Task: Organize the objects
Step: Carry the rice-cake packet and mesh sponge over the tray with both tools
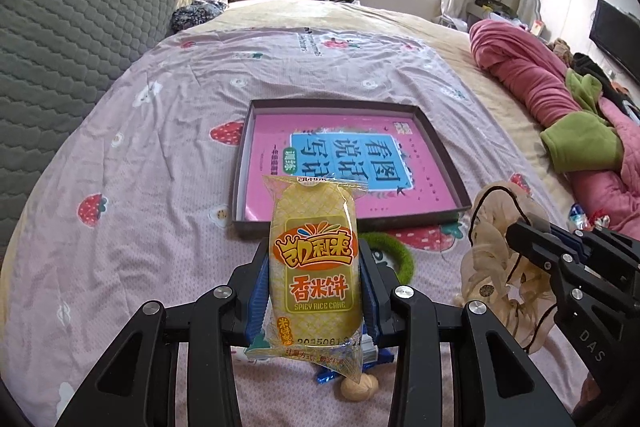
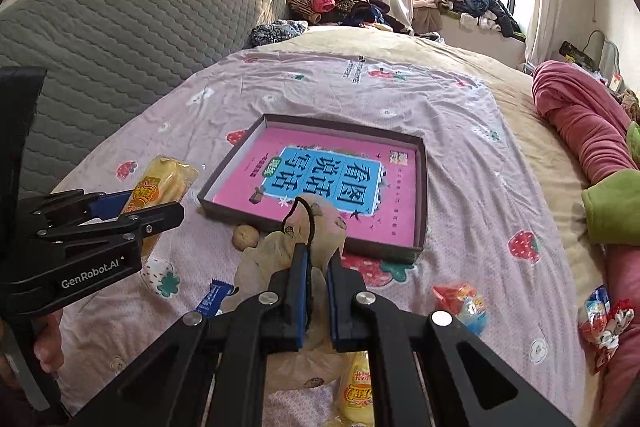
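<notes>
So far only a book [image 1: 348,167] is seen lying in the tray [image 1: 440,151] on the bed [image 1: 160,155]; none of the small items has been placed there yet. A yellow rice cake [image 1: 314,263] is held upright between the pads of the left gripper [image 1: 314,291], whose jaws are closed on the packet's sides and no further; in the right wrist view the packet [image 2: 160,187] is seen clear of the sheet, to the left of the tray. A cream scrunchie [image 2: 304,227] is pinched in the right gripper [image 2: 317,291], its jaws drawn almost fully together on the thin fabric, and it hangs just in front of the tray's near wall. Both items are judged to be lifted and on their way to the tray, so two placements are at hand but not done. Much is left on the sheet: a walnut [image 2: 245,237] just beside the tray's near edge, a blue wrapper [image 2: 214,297], a green ring [image 1: 394,253] partly hidden behind the left gripper, a second yellow packet [image 2: 358,387] below the right gripper, and red sweets [image 2: 460,301] to the right, with more wrapped sweets [image 2: 604,323] near the pink quilt [image 2: 580,123]. The task is judged to be at an early stage.
</notes>
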`<state>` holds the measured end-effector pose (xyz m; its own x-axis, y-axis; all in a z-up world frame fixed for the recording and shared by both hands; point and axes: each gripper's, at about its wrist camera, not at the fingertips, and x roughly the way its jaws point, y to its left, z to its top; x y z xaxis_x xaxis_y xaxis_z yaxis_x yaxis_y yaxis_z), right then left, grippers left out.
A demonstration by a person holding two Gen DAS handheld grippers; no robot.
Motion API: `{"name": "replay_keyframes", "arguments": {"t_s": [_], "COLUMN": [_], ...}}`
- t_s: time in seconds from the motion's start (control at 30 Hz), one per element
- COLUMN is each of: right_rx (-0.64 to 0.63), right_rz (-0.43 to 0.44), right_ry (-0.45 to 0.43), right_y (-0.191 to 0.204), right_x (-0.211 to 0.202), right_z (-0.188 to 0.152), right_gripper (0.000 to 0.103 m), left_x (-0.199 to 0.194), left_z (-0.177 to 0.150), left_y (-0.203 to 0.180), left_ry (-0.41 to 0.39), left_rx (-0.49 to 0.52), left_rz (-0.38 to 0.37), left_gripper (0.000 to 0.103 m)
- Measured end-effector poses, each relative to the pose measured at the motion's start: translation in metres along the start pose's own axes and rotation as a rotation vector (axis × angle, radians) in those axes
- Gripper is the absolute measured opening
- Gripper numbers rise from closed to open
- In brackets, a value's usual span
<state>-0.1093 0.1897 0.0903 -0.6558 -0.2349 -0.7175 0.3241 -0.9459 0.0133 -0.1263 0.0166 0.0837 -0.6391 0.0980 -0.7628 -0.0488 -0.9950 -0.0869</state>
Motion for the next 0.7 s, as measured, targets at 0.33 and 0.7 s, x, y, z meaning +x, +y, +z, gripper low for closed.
{"name": "replay_keyframes", "arguments": {"t_s": [0.33, 0.7], "right_rx": [-0.016, -0.007], "right_rz": [-0.005, -0.008], "right_ry": [-0.027, -0.047], "right_y": [-0.003, -0.011], "right_x": [-0.003, 0.007], "right_z": [0.023, 0.046], "right_gripper": [0.008, 0.008], "left_x": [0.001, 0.017], "left_z": [0.022, 0.048], "left_y": [0.001, 0.003], "left_ry": [-0.011, -0.019], "left_rx": [0.001, -0.001], "left_rz": [0.012, 0.014], "left_gripper": [0.040, 0.040]}}
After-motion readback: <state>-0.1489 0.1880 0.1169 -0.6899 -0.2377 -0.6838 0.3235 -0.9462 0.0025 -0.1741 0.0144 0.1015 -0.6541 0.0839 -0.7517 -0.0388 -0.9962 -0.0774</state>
